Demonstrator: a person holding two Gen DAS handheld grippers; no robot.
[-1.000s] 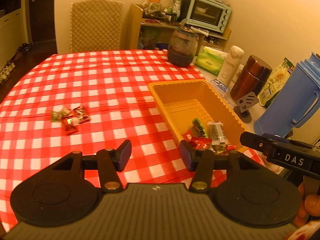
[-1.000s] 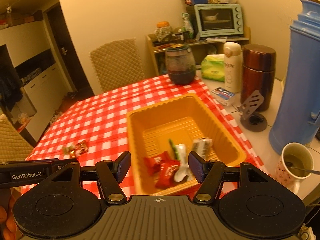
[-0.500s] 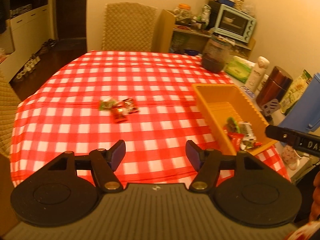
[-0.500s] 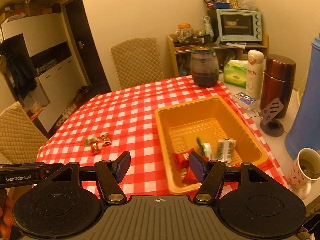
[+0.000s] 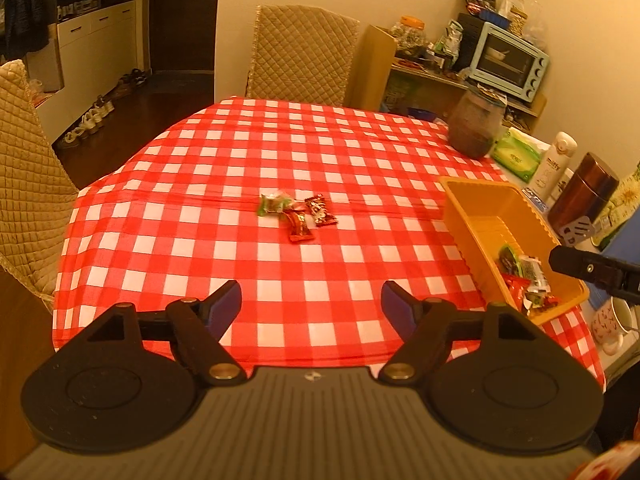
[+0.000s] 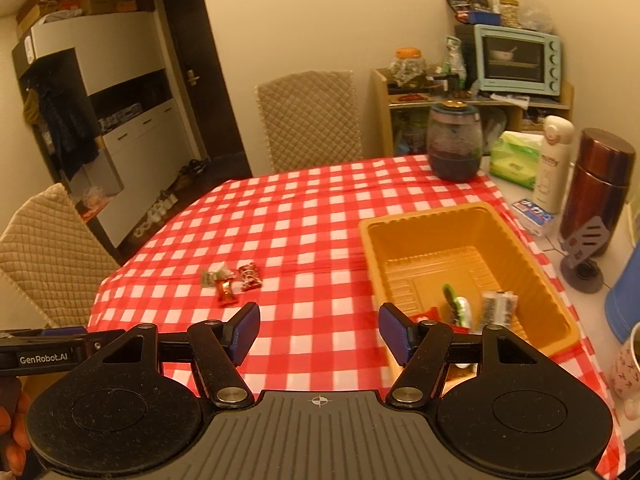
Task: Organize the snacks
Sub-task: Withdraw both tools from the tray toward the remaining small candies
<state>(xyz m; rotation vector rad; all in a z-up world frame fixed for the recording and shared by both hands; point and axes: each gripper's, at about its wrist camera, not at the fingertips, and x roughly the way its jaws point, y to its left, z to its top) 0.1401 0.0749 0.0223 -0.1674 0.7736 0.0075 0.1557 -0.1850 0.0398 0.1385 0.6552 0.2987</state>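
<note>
- The left gripper (image 5: 311, 307) is swinging away from the yellow bin (image 5: 480, 196), now at 3 o'clock, toward the three loose candies (image 5: 297, 213) at 12 o'clock.
- Its empty jaws have just been opening wider.

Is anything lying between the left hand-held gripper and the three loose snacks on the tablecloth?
Nothing visible. Only bare checked tablecloth lies between the open, empty left hand-held gripper and the three snacks. The yellow tray sits off to the right.
</note>
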